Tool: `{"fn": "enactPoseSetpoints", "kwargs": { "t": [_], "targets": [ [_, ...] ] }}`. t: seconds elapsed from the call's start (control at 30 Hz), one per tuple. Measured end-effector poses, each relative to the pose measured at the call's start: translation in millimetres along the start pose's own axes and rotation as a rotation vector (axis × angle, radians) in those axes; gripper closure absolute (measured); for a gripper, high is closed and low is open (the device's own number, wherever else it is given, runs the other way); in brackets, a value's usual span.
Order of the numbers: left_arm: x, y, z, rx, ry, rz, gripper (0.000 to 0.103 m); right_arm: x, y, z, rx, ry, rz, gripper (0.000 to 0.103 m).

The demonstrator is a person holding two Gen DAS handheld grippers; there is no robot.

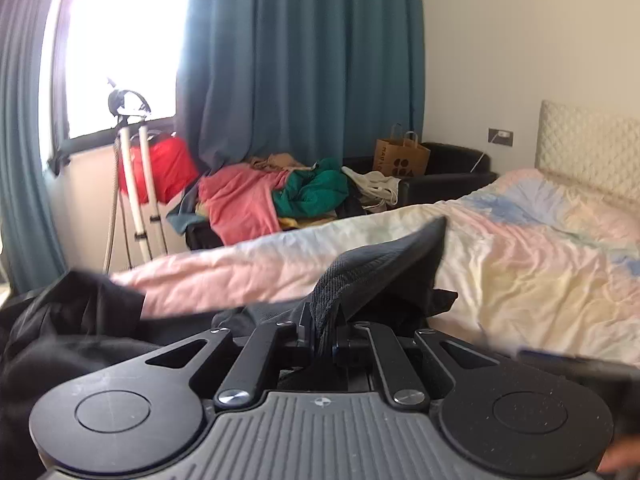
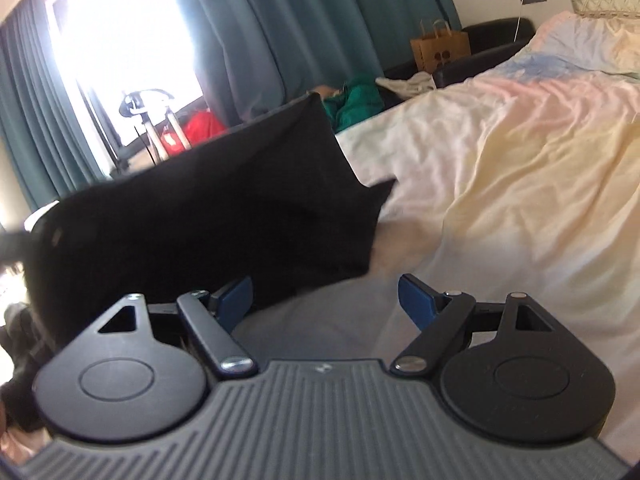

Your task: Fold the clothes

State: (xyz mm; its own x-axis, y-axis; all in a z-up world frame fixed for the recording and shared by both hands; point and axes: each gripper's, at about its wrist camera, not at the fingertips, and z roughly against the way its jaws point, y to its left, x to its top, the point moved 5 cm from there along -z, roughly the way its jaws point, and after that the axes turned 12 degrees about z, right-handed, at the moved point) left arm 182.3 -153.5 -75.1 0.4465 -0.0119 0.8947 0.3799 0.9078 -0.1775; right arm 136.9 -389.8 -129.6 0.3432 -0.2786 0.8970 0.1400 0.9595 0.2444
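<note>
Black garment [image 1: 384,268] pinched at its ribbed edge in the closed left gripper [image 1: 324,340], lifted above the bed [image 1: 520,264]. Right gripper [image 2: 326,300] jaws wide apart, nothing between them, garment just beside its left finger, over the bed.

Behind my bed with its pastel tie-dye sheet [image 1: 520,248] hang teal curtains [image 1: 304,60]; there's a brown paper bag [image 1: 400,156] on a black armchair [image 1: 452,168], and a white tripod [image 1: 136,184] by the window.
</note>
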Motion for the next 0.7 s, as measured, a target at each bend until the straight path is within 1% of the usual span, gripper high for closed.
{"fn": "enactPoseSetpoints", "kwargs": {
  "t": [0.07, 0.13, 0.2, 0.27, 0.33, 0.37, 0.4, 0.47, 0.6, 0.7],
  "targets": [
    [-17, 7, 28, 0.006, 0.016, 0.049, 0.096, 7, 0, 18, 0.002, -0.039, -0.008, 0.02],
    [-33, 16, 52, 0.022, 0.022, 0.09, 0.096, 10, -1, 34, 0.058, -0.046, -0.051, 0.019],
    [-48, 26, 74, 0.041, 0.019, 0.131, 0.096, 9, -3, 47, 0.138, -0.029, -0.127, 0.019],
    [-59, 39, 90, 0.061, 0.027, 0.186, 0.096, 5, -5, 53, 0.249, 0.027, -0.232, 0.019],
    [-62, 50, 97, 0.076, 0.023, 0.233, 0.096, -4, -6, 57, 0.344, 0.092, -0.372, 0.019],
    [-62, 55, 101, 0.082, 0.017, 0.254, 0.096, -9, -3, 59, 0.388, 0.12, -0.42, 0.019],
    [-62, 58, 103, 0.083, 0.012, 0.271, 0.096, -13, 0, 60, 0.431, 0.148, -0.463, 0.019],
    [-59, 66, 108, 0.074, 0.002, 0.32, 0.096, -22, 12, 60, 0.492, 0.206, -0.509, 0.019],
    [-56, 78, 115, 0.061, -0.021, 0.385, 0.095, -44, 40, 50, 0.59, 0.3, -0.594, 0.019],
    [-56, 88, 116, 0.054, -0.026, 0.436, 0.095, -54, 46, 32, 0.57, 0.306, -0.66, 0.019]
  ]
}}
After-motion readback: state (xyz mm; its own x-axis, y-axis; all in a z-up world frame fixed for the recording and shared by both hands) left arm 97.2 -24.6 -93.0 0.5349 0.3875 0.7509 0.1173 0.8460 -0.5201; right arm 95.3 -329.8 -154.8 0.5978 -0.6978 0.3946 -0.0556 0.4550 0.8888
